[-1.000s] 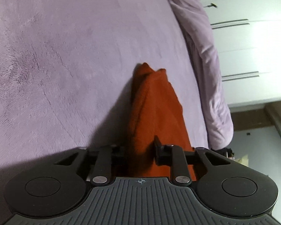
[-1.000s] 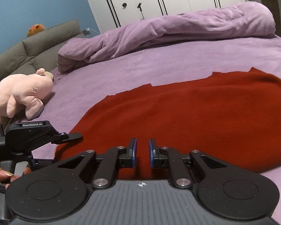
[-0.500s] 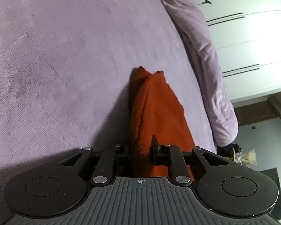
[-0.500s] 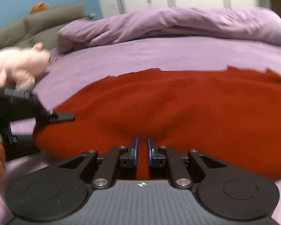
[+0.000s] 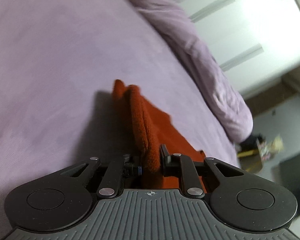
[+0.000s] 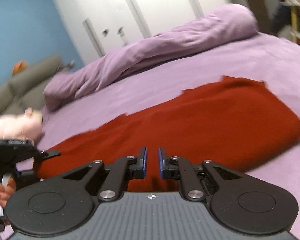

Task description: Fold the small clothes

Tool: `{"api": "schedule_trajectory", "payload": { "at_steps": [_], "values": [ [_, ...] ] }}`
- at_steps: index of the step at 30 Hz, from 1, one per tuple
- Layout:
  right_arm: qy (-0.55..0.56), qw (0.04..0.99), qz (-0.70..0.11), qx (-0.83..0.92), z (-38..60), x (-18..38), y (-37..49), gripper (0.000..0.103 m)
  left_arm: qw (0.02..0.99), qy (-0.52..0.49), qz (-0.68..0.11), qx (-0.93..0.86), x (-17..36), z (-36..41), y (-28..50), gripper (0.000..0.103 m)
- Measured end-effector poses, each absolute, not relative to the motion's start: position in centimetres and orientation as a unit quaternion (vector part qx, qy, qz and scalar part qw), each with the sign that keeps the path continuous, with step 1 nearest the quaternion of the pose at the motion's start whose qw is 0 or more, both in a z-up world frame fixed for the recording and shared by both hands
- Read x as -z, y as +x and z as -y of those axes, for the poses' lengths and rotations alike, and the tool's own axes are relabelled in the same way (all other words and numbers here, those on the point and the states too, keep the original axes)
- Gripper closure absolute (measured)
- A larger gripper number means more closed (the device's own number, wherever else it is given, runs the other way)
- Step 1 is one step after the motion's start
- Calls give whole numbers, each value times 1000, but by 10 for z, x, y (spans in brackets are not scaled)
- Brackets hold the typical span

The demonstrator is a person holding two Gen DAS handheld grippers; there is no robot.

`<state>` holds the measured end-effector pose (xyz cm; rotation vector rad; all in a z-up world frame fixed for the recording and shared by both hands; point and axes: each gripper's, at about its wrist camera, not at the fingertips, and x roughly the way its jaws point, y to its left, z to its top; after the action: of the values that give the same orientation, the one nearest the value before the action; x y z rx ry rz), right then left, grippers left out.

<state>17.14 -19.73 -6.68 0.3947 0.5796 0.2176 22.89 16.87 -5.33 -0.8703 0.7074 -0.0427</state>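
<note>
left gripper (image 5: 150, 160) pinching red garment (image 6: 190, 124) fold | right gripper (image 6: 152, 163) jaws narrow, seemingly gripping nothing | purple bedsheet (image 5: 60, 60)

Left gripper (image 5: 151, 160) fingers (image 5: 164, 153) clamped on rust-red garment (image 5: 145, 124) over lilac bedspread (image 5: 60, 60).

Red knit garment (image 6: 200, 124) lies spread on the purple bed (image 6: 250, 60). One edge (image 5: 148, 138) is bunched into a raised fold, lifted off the bed.
</note>
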Motion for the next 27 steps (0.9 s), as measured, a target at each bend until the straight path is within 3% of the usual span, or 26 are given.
{"api": "schedule_trajectory", "payload": {
  "at_steps": [7,9,13,16,23,27],
  "values": [
    [226,936,-265,-53,233,68,169,90,905,-239,-340,95,6,-53,254,85],
    [221,940,-258,-41,239,66,167,90,906,-208,-348,119,12,-20,261,91],
    [210,944,-255,-29,251,63,163,90,888,-164,-406,143,48,37,274,89],
    [205,942,-265,-25,261,62,162,90,883,-150,-418,152,64,38,266,87],
    [189,940,-280,-55,254,56,169,88,879,-213,-377,199,32,-21,202,43],
    [199,931,-286,-110,227,49,184,77,900,-207,-368,111,32,-62,183,42]
  ]
}}
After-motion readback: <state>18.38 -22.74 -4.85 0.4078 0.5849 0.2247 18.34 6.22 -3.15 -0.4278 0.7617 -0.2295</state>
